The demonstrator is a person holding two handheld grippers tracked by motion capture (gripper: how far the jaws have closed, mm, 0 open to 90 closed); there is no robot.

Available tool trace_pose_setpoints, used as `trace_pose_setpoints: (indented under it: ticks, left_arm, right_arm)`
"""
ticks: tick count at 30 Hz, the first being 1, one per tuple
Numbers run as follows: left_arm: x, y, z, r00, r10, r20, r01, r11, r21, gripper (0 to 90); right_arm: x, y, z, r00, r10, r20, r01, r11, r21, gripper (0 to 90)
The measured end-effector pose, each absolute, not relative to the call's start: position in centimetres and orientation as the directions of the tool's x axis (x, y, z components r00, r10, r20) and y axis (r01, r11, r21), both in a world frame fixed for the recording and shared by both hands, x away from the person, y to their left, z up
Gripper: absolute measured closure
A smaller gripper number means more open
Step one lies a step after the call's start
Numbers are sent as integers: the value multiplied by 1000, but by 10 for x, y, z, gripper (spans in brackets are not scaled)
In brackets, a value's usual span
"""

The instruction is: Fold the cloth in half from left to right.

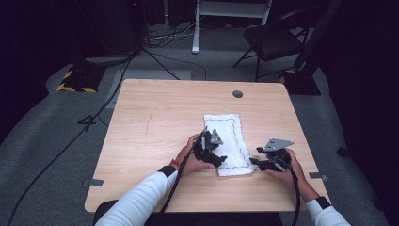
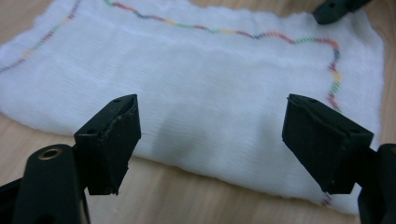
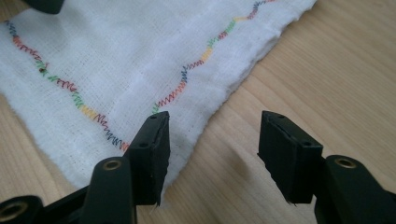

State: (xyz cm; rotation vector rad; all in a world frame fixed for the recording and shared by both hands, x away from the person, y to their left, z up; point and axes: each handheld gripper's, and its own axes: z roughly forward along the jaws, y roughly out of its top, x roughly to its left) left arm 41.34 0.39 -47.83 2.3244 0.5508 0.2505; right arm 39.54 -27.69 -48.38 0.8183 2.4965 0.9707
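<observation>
I hold a black two-jaw gripper in each hand over a light wooden table [image 1: 155, 108]. A white woven cloth with a wavy line of many-coloured stitching near its edge [image 1: 228, 141] lies flat on the table, a little right of the middle, its long side running from near to far. Its near end reaches almost to the space between my hands.

My left gripper [image 1: 214, 153] sits at the cloth's near-left edge. In the left gripper view its jaws stand wide apart with nothing between them: the cloth [image 2: 210, 93] spreads out ahead and under the gap, and the coloured stitching [image 2: 261, 35] runs along its far side and bends down toward the right jaw. The tip of my other gripper [image 2: 334, 9] shows at the top right of that view, over the cloth's far corner.

My right gripper [image 1: 266, 162] is just beside the cloth's near-right corner. In the right gripper view its jaws are also parted, wide, and hold nothing. The left jaw stands over the cloth's edge [image 3: 187, 135], while the right jaw stands over bare wood. The stitching [image 3: 196, 70] runs up and away from the left jaw. I cannot tell whether either jaw tip touches the fabric.
</observation>
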Motion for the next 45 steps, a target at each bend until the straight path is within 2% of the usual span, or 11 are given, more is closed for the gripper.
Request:
trace_pose_setpoints:
  ticks: [9,15,18,22,34,39,45]
  left_arm:
    - [405,1,-493,909,416,31,294,-690,661,198]
    - [398,5,-493,899,435,41,303,-689,659,205]
    - [395,11,-493,898,440,24,318,-686,654,205]
    - [392,22,-496,888,458,-43,372,-660,653,206]
    - [373,41,-496,886,462,-34,365,-653,664,233]
    - [370,42,-491,888,460,1,348,-674,652,235]
    - [375,48,-481,890,456,-7,338,-649,682,211]
  right_arm:
    - [395,-274,-489,-793,604,-73,399,607,688,457]
    - [389,-268,-488,-808,583,-89,378,629,680,472]
    - [385,-265,-489,-814,577,-72,383,624,681,476]
    - [378,-259,-489,-831,553,-56,374,631,680,476]
    - [360,-244,-489,-852,523,-34,365,638,678,476]
    - [356,-240,-488,-856,509,-86,325,661,677,419]
    - [363,-250,-480,-849,521,-82,323,636,700,403]
